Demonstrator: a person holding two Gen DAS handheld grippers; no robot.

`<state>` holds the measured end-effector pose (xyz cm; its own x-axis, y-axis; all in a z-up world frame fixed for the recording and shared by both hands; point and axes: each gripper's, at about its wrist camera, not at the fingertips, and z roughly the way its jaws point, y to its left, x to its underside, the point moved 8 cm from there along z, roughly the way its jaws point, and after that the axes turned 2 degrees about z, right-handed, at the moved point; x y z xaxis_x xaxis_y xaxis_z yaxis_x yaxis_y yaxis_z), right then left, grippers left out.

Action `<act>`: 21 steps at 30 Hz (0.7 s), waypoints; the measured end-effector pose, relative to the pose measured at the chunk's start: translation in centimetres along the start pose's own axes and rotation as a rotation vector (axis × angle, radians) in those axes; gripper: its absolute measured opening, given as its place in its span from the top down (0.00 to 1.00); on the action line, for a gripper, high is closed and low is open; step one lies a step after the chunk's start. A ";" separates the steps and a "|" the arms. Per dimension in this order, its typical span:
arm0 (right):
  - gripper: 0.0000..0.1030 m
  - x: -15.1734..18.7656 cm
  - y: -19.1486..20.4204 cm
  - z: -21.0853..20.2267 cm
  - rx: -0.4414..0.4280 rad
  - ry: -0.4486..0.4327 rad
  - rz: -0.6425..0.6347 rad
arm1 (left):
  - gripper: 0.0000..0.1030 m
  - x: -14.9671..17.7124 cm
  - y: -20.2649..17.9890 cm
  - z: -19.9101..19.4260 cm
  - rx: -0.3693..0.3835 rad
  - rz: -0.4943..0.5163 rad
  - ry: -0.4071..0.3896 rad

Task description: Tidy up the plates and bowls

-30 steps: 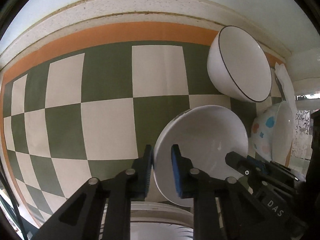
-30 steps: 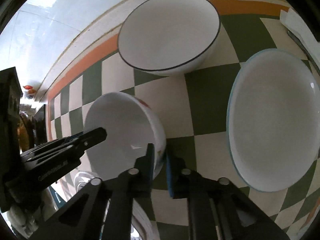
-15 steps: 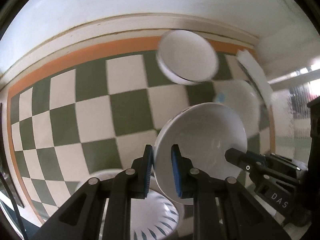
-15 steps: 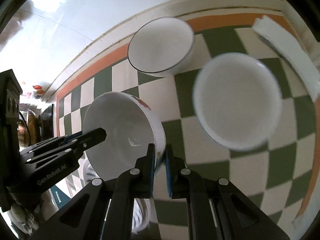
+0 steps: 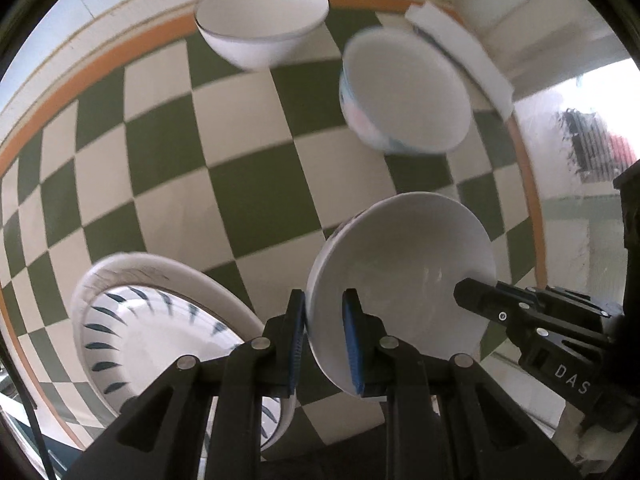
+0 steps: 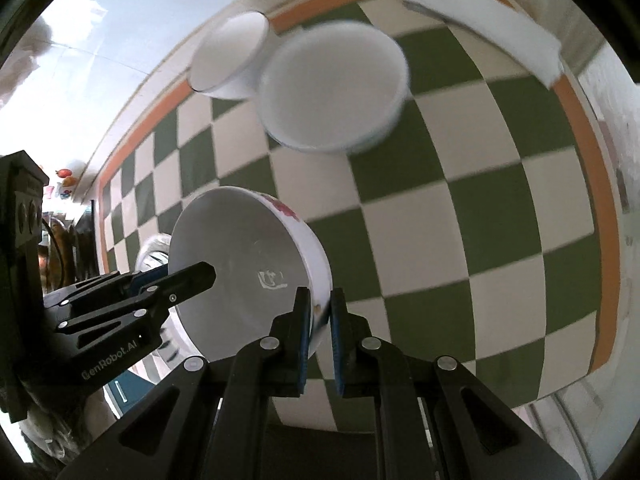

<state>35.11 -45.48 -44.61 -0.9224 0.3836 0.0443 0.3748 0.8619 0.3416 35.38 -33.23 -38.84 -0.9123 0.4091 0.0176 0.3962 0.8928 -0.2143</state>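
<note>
White and glossy, the bowl (image 5: 404,276) hangs tilted above the checked cloth (image 5: 248,184), and we hold it from both sides. Our left gripper (image 5: 324,340) is pinched nearly shut on its near rim; our right gripper (image 6: 319,326) is likewise clamped on the opposite rim, by the red flower print. Below left lies a blue-patterned plate (image 5: 160,332). Farther off sit a dark-rimmed bowl (image 5: 262,20) and a blue-trimmed bowl (image 5: 404,92), close together.

Both hand-held grippers (image 6: 319,322) pinching floral bowl (image 6: 240,264)
</note>
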 end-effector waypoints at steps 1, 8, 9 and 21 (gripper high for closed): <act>0.89 0.2 -0.5 0.5 0.002 0.010 0.005 | 0.84 0.2 -0.1 0.5 -0.004 0.001 0.010; 0.90 1.0 -2.2 2.9 0.015 0.058 0.013 | 0.84 1.2 -0.3 3.5 -0.035 0.007 0.080; 0.90 1.1 -2.3 3.2 0.014 0.063 0.016 | 0.84 1.2 -0.4 3.9 -0.039 0.007 0.088; 0.87 0.8 -2.8 3.7 0.004 0.091 0.014 | 0.83 -0.1 -1.6 2.9 -0.030 -0.009 0.073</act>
<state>33.71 -46.34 -48.98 -0.9215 0.3642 0.1347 0.3882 0.8580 0.3364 34.57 -35.25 -41.36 -0.9064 0.4126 0.0904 0.3919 0.9013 -0.1848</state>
